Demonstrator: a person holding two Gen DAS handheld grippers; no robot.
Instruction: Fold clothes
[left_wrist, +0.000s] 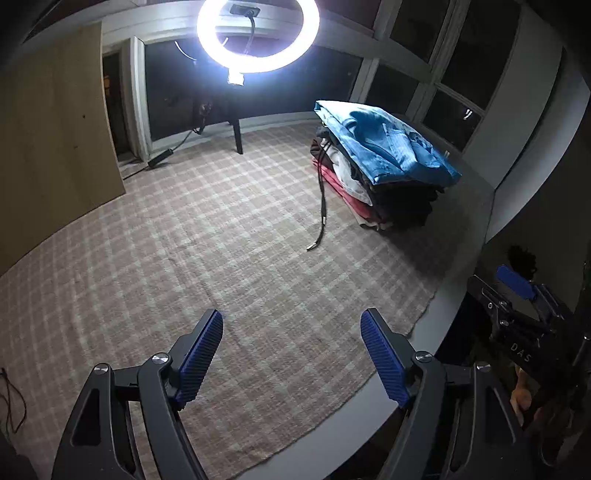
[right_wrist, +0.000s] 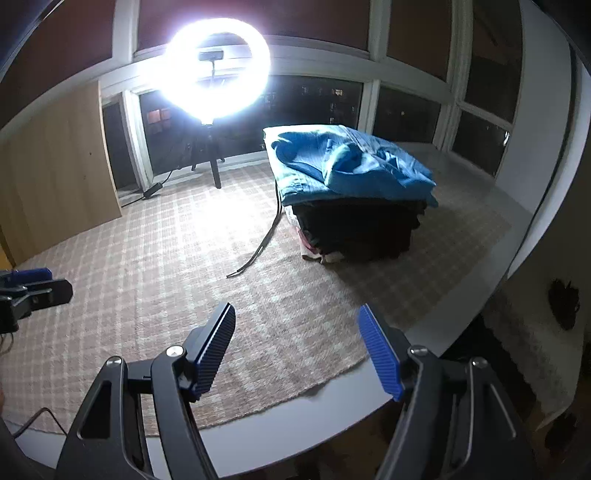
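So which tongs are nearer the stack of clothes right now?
Right. The right tongs hang open over the mat's near edge, facing the stack of clothes; the left tongs sit farther left, also open and empty.

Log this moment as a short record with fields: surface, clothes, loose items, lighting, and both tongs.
surface: checked beige woven cloth spread over a grey table
clothes: stack of folded garments, blue denim piece on top, dark, white and red layers beneath
loose items: thin black cord trailing from the stack onto the cloth
lighting: bright ring lamp on a tripod, dark windows behind
left tongs: open, nothing between them, above the cloth
right tongs: open, nothing between them, near the table's front edge
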